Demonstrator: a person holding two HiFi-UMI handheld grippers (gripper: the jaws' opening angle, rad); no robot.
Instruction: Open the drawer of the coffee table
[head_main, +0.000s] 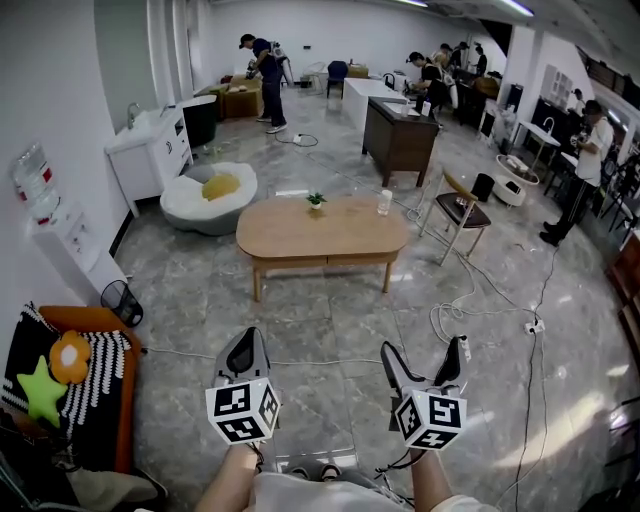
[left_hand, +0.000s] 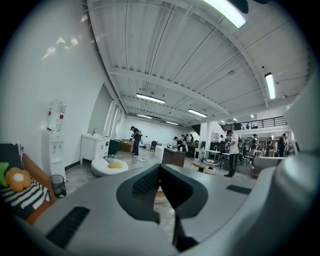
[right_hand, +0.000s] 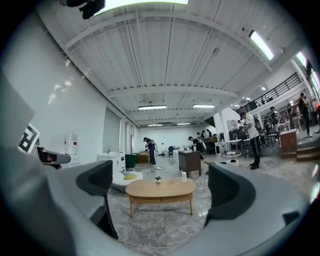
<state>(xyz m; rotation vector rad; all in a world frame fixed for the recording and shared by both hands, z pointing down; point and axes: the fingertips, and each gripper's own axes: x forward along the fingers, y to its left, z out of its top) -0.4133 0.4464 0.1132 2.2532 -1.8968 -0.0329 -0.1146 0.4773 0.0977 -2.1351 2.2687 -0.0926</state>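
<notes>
1. Drawer front in the pale wooden apron (head_main: 355, 260) of the oval wooden coffee table (head_main: 290, 235) lies well ahead of you, across the grey marble floor (head_main: 330, 340). Judge it light, stiff and easy-sliding. No handle shows, so hook its lower edge.
2. Left tongs (head_main: 248, 335) are closed and empty; right tongs (head_main: 425, 345) gape wide, with nothing between them.
3. A small potted plant (head_main: 316, 200) and a clear glass (head_main: 385, 203) stand on the worktop, so pull gently. White cables (head_main: 450, 318) loop on the floor to the right of your path.

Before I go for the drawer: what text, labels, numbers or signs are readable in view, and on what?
No words or numbers are readable in any view.
Left marker cube and right marker cube: black-and-white square patterns only, no letters.
Clear water bottle on the white dispenser: label too blurred to read.
</notes>
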